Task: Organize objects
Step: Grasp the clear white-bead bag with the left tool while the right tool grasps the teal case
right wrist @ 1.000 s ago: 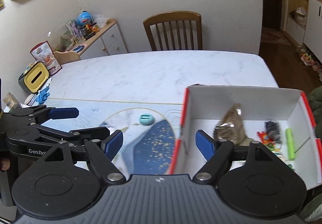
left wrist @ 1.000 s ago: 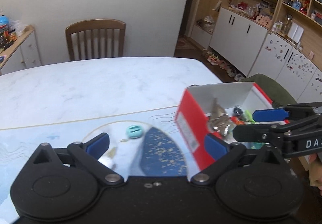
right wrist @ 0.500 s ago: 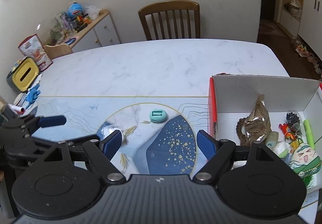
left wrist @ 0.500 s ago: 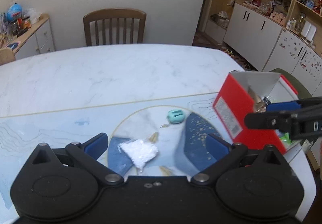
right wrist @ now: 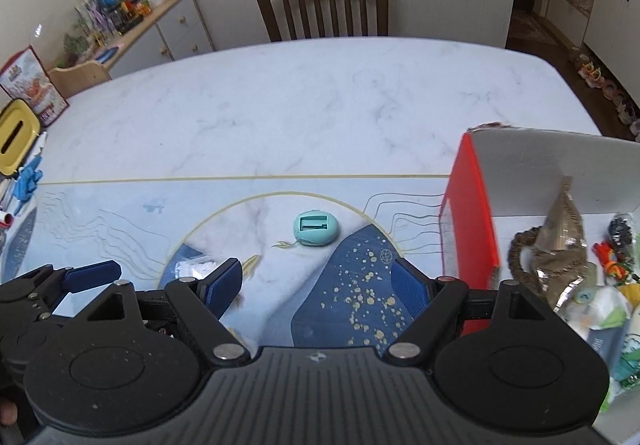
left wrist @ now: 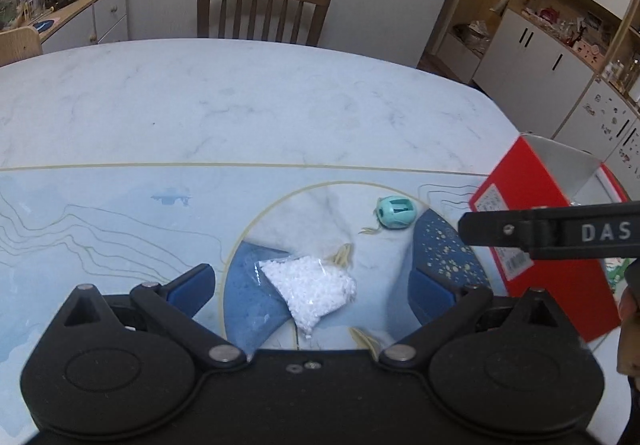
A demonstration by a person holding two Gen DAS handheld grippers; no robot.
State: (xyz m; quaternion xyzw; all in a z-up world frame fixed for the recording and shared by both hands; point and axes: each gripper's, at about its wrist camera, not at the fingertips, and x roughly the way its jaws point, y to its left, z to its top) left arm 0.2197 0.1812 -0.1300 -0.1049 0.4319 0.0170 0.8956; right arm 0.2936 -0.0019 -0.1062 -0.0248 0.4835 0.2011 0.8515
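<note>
- Two loose items lie on the surface (left wrist: 240, 101): a clear bag of white granules (left wrist: 310, 291) at lower centre of the left wrist view, and a teal oval object (right wrist: 316, 227) at mid-frame of the right wrist view.
- Over the last second the left tongs (left wrist: 310, 285) have swung away from the red box (right wrist: 470, 205), so the bag now sits between their fingers. Jaws are apart and hold nothing.
- The right tongs (right wrist: 318, 285) have shifted left; the box has slid toward the right edge of frame. Jaws are apart and empty.
- The box already holds assorted items, including a crumpled foil packet (right wrist: 564, 245).
- Judgement: one deposit appears complete and the bag is the likely next pick.
</note>
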